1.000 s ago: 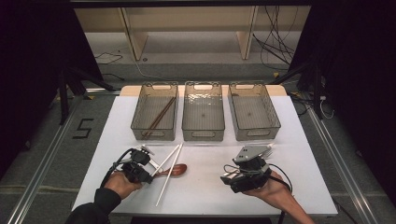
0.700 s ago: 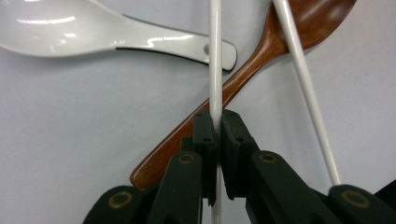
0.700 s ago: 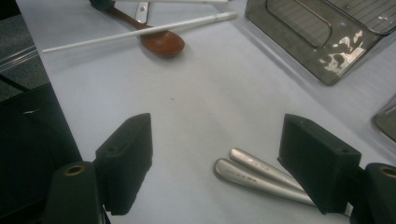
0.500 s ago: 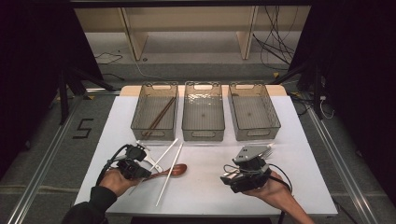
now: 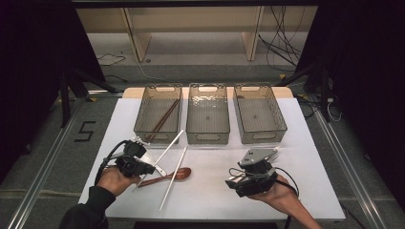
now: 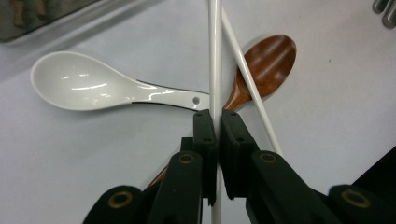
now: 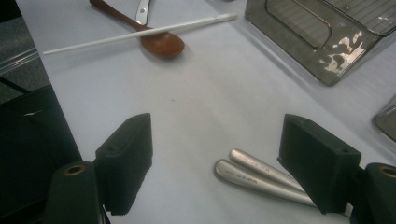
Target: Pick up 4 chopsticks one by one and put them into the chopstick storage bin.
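L gripper [image 6: 215, 122]: jaws clamped on a white chopstick [image 6: 215, 56] — pads pinch it from both sides, stick runs straight up to 12 o'clock in the left gripper view. In the high view the L gripper [image 5: 143, 164] sits at the table's 8 o'clock.
Held chopstick: in the high view it [image 5: 168, 148] angles off toward 1 o'clock from the jaws, tip near the left bin.
2nd white chopstick [image 5: 173, 178]: lying on the table, crossing the wooden spoon; in the left gripper view it [image 6: 247, 79] slants just right of the held one.
Wooden spoon [image 5: 167, 177]: flat on the table, bowl pointing to 3 o'clock, under the loose stick.
White spoon [image 6: 93, 87]: at 10 o'clock of the jaws in the left gripper view, handle end reaching the held stick.
R gripper [image 7: 215, 175]: jaws wide apart, nothing between the pads — two metal handles [image 7: 261, 179] lie on the table just inside the right jaw, not gripped.
R gripper, high view [image 5: 253, 174]: at 5 o'clock of the table [image 5: 305, 157], resting in the hand.
Bins: three clear ones in a row at 12 o'clock; left bin [image 5: 157, 114] has brown chopsticks [image 5: 163, 119] inside.
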A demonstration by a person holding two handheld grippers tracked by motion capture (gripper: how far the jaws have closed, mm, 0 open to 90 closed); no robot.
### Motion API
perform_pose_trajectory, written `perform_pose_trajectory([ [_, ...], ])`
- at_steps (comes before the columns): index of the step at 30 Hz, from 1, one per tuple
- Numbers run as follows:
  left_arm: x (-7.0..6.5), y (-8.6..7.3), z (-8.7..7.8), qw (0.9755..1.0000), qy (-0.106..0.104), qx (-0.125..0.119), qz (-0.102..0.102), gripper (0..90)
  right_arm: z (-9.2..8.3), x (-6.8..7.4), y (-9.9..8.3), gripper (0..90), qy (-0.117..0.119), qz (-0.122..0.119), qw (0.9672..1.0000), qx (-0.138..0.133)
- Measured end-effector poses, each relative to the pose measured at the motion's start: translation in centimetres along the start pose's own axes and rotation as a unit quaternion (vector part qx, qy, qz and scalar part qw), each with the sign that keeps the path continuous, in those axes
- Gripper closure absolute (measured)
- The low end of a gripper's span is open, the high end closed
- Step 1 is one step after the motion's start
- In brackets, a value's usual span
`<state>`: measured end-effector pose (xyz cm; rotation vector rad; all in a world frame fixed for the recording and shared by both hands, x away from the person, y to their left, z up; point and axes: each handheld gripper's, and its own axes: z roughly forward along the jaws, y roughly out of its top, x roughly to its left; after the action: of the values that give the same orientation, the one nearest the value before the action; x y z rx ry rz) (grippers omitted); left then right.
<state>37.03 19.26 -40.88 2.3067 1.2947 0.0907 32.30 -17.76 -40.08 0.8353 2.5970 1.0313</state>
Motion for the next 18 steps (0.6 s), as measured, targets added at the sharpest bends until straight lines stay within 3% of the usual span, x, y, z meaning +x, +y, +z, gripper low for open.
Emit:
perform_pose_trajectory([
  [11,1.1,2.3,-1.6,0.9994,0.009,-0.032,0.008,85.4,0.1,0.0,0.0,26.6,0.003,0.004,1.0,0.001],
  [18,1.9,3.9,-2.7,0.9981,0.01,-0.062,-0.001,85.3,0.0,-0.1,0.0,26.6,0.002,0.005,1.0,-0.004],
])
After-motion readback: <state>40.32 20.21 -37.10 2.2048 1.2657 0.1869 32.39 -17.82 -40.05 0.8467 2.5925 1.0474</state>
